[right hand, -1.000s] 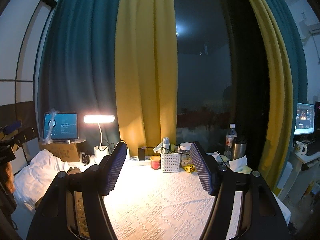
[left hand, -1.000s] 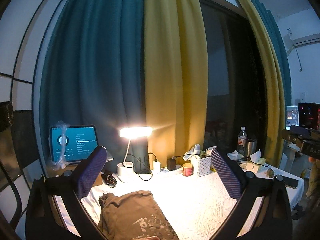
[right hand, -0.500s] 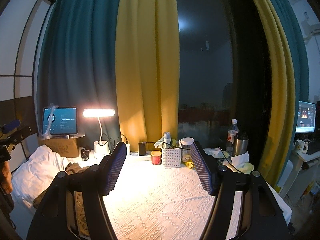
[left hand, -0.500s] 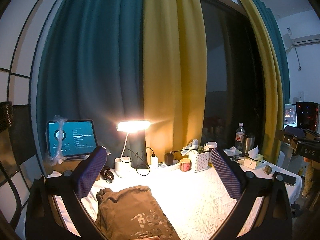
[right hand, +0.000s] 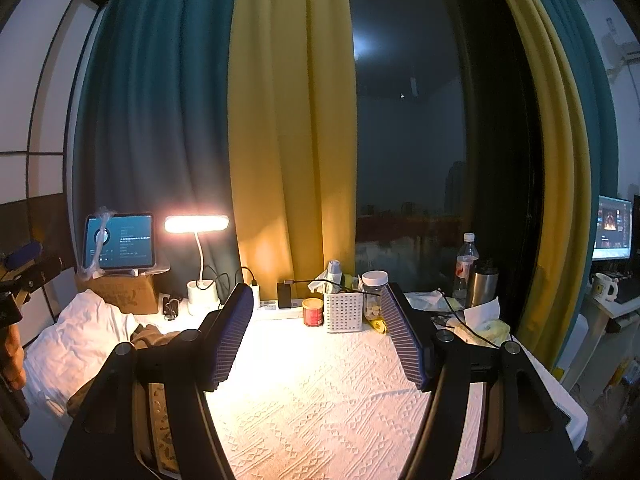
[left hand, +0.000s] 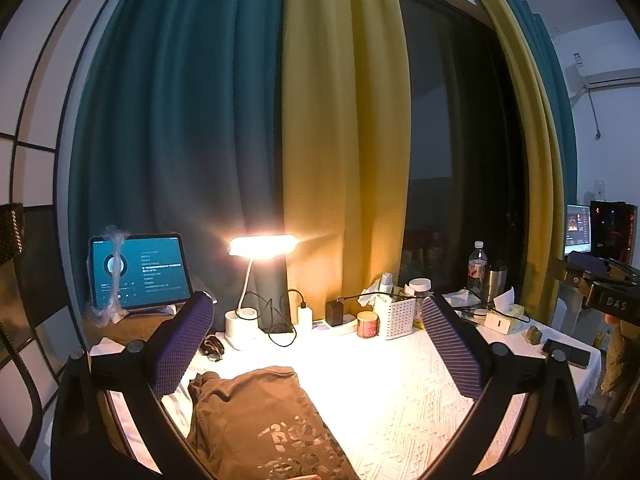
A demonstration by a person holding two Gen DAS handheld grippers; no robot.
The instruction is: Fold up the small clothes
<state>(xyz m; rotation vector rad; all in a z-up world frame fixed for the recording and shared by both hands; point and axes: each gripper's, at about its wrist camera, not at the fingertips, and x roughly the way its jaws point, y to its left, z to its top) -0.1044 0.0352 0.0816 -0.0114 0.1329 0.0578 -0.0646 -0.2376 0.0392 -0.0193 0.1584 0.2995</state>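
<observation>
The table (right hand: pixel 328 408) is covered by a white woven cloth with a raised geometric weave, and on it lies a brown garment (left hand: pixel 256 420) of soft matt fabric with a paler, slightly shiny print (cracked-looking in the left wrist view). The left gripper (left hand: pixel 316 344) and right gripper (right hand: pixel 316 336) have matt black plastic frames and ribbed, rubbery bluish pads, while the curtains (right hand: pixel 224 120) are heavy matt cloth in teal and mustard. The flask (right hand: pixel 482 288) looks like brushed metal, the basket (right hand: pixel 343 311) perforated white plastic, the tablet (right hand: pixel 119 241) glossy-screened on a rough cardboard box (right hand: pixel 124 294).
</observation>
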